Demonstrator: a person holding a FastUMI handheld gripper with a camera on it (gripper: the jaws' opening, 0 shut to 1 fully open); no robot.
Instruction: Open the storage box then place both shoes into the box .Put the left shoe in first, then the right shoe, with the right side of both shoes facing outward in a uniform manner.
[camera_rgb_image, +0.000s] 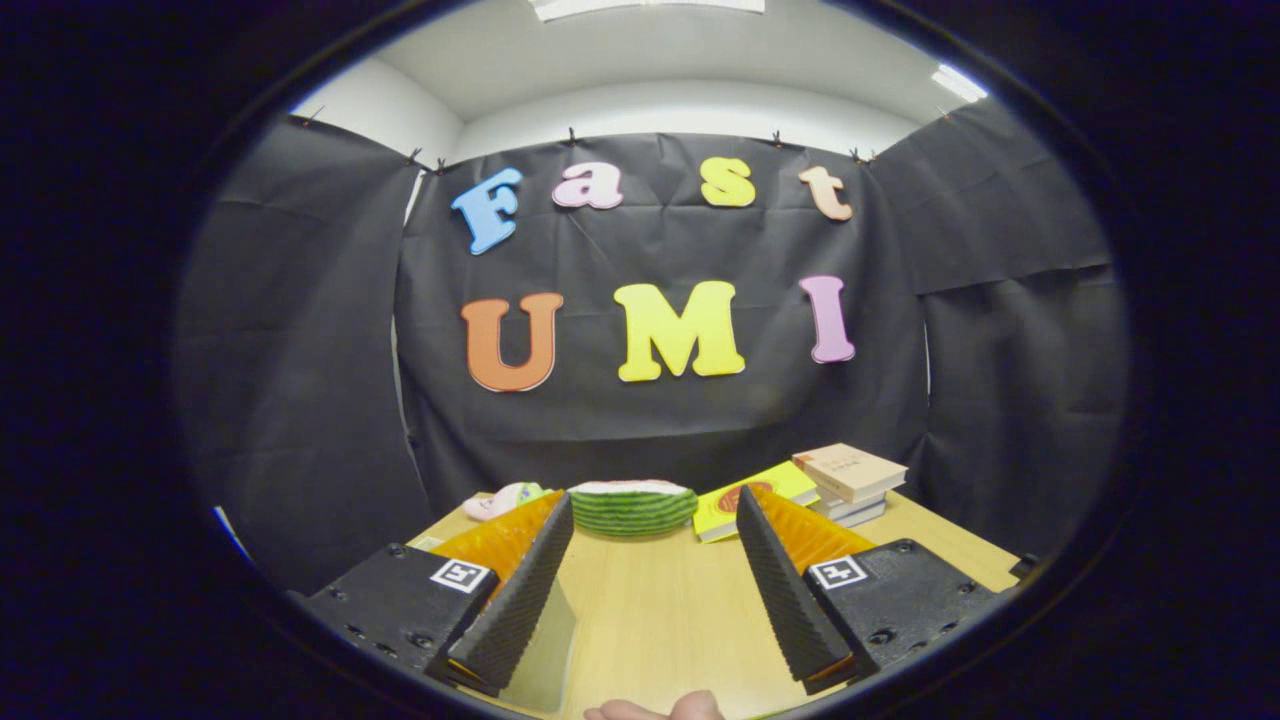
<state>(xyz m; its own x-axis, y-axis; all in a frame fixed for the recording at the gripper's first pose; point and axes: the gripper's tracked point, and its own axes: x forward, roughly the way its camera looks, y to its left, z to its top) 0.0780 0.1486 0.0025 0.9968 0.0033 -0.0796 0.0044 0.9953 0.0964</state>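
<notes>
On the wooden table (660, 610), your gripper (655, 515) stands wide, its fingers spread on nothing. Just beyond the fingers lies a green striped, watermelon-like slipper (632, 508), its long axis running across your line of sight; which end is the toe you can't tell. A pink one (505, 500) peeks out beside it, perhaps its pair. To the other side sit stacked books (850, 480). Which step is in hand stays unsettled.

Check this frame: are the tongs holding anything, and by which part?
Nothing is held. The tongs are open over the bare wooden table; the watermelon-patterned item lies beyond their tips, untouched.
</notes>
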